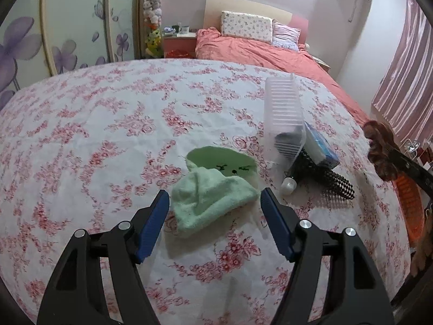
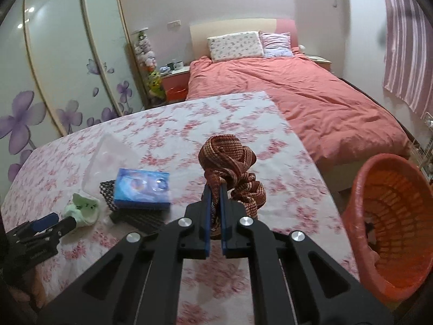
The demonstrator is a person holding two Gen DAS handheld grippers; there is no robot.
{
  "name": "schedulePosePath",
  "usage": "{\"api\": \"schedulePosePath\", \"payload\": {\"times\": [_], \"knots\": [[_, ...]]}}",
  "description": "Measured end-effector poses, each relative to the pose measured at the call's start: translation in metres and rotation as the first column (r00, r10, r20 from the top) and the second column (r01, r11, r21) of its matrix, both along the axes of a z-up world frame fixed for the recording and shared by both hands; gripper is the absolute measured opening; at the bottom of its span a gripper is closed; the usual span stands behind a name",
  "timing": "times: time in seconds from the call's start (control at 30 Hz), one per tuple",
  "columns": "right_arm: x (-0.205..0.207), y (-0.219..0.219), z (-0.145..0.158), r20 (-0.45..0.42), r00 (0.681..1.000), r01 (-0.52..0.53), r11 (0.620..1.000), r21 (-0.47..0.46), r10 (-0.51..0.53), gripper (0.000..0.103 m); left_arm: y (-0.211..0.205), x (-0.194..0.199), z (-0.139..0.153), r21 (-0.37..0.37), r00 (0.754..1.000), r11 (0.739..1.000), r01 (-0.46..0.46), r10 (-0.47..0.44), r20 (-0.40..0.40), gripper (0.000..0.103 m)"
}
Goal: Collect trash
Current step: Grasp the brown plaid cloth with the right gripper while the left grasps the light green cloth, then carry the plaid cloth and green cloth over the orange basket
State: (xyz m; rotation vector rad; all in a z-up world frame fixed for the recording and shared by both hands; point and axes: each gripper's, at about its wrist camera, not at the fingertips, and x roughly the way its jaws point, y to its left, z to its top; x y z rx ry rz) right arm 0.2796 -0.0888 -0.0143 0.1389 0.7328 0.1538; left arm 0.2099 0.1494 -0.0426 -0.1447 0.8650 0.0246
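My right gripper is clenched on a bundle of brown striped cloth, lifted clear of the flowered tabletop near its right edge. Just past that edge stands an orange basket, tilted so its mouth faces me; nothing lies between the bundle and the basket.

My left gripper is released, its blue pads spread on either side of a pale green towel with a small stitched face, not touching it. The towel lies crumpled around the middle of the tabletop, toward the near edge.

To the right of the towel sits a cluster: a clear plastic container tipped on its side, a blue box leaning against it, a black knobbly mat under both, and a small white cap beside the mat. These lie between the towel and the right edge. Beyond the far edge is a bed with a coral cover.
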Motion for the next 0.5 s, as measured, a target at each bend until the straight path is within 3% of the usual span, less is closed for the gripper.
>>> {"api": "schedulePosePath", "payload": {"times": [0.23,0.3,0.37,0.5], "knots": [[-0.005,-0.013,-0.007,-0.020,1.000,0.015,1.000,0.019,-0.014,0.007,-0.002,0.020,-0.014,0.025,0.998,0.999,-0.034,0.035,-0.056,0.068],[-0.006,-0.014,-0.008,-0.025,1.000,0.017,1.000,0.022,-0.016,0.007,-0.001,0.021,-0.014,0.011,0.998,0.999,-0.040,0.041,-0.052,0.061],[-0.006,-0.014,-0.009,-0.028,0.999,0.019,1.000,0.025,-0.018,0.007,-0.002,0.021,-0.014,0.004,0.998,0.999,-0.033,0.033,-0.048,0.043],[-0.008,-0.015,-0.009,-0.028,0.999,0.021,0.999,0.027,-0.020,0.007,-0.003,0.018,-0.013,-0.005,0.999,1.000,-0.023,0.023,-0.037,0.027]]}}
